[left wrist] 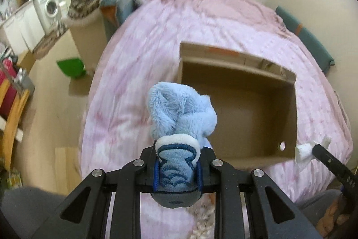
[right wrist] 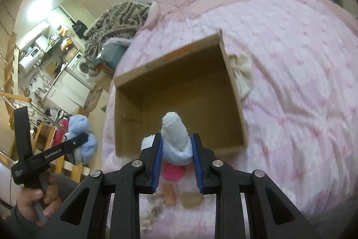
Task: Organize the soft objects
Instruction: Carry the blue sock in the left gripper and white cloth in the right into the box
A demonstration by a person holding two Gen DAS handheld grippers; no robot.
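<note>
Fluffy blue plush toy (left wrist: 182,109), matt brown cardboard box (right wrist: 235,91), crinkled pink cotton bedspread (left wrist: 156,26), ribbed pale knit sock (right wrist: 175,133), matt black plastic hand-held gripper (right wrist: 176,149) with shiny metal bolts.

A fluffy light-blue plush toy (left wrist: 182,113), with an embroidered wave-patterned blue patch edged in white, is clamped upright just beside the near-left corner of an open cardboard box (left wrist: 288,109). A pale blue-and-white rolled sock (right wrist: 176,138) is gripped above the box's near wall. A cream cloth (right wrist: 242,73) is bunched against the box's right wall.
</note>
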